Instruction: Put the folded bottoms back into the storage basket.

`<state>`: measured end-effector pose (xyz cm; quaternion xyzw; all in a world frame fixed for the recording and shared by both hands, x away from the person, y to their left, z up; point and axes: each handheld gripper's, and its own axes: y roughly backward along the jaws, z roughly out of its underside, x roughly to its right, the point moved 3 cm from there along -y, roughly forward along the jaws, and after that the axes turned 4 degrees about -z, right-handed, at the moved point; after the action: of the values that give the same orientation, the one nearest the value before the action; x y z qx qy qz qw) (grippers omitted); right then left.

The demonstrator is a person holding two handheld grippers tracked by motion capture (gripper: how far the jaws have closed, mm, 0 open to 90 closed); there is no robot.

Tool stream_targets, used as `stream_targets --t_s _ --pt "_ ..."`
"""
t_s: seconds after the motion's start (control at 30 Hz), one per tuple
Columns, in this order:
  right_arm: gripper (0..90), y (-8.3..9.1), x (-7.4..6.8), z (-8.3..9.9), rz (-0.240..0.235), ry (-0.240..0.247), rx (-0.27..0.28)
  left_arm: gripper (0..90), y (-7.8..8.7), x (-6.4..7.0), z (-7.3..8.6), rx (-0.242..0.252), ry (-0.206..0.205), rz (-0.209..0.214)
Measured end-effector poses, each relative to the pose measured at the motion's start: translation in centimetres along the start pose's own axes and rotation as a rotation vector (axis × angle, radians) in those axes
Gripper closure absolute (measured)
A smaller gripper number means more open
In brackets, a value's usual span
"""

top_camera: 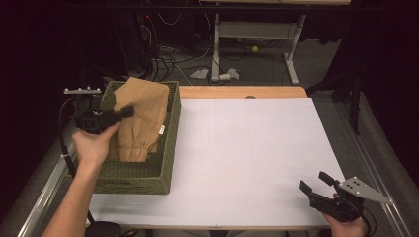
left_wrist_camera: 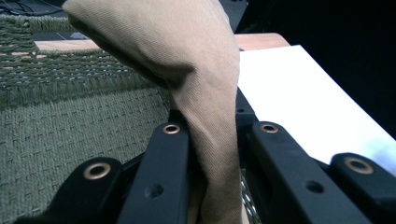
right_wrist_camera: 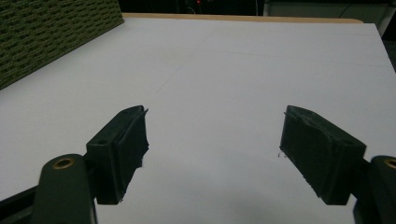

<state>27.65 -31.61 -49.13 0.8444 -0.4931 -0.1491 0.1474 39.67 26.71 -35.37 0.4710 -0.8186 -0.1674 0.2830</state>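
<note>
A tan cloth (top_camera: 140, 118) hangs partly lifted over a green woven basket (top_camera: 141, 180) at the table's left side. My left gripper (top_camera: 127, 110) is shut on a fold of that tan cloth (left_wrist_camera: 205, 102), which runs up between the two black jaws and drapes over the basket (left_wrist_camera: 70, 126). Near the front right corner of the white table top (top_camera: 247, 148), my right gripper (top_camera: 316, 182) stands open above the white table top (right_wrist_camera: 224, 74), with nothing between its fingers (right_wrist_camera: 126, 149).
A corner of the green basket (right_wrist_camera: 51, 32) sits at the far left of the right gripper view. The wooden table edge (top_camera: 242, 92) runs along the back. Beyond it stand a desk frame (top_camera: 257, 34), cables and floor clutter.
</note>
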Motion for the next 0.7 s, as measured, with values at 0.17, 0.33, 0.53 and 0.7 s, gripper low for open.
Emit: stream_targets --t_s 0.17,0.33,0.53,0.7 --pt "23.8 0.0 0.0 0.0 0.000 0.000 0.000 79.2 -0.6 0.0 0.1 -0.007 -0.001 -0.009" --pt "23.8 0.0 0.0 0.0 0.000 0.000 0.000 79.2 -1.3 -0.3 0.2 -0.018 0.001 -0.022" --pt "23.8 0.0 0.0 0.0 -0.001 -0.002 -0.001 79.1 -2.3 -0.9 0.4 -0.032 0.018 -0.037" --pt "23.7 0.0 0.0 0.0 -0.001 -0.002 -0.001 79.1 -3.0 -1.4 0.6 -0.044 0.035 -0.045"
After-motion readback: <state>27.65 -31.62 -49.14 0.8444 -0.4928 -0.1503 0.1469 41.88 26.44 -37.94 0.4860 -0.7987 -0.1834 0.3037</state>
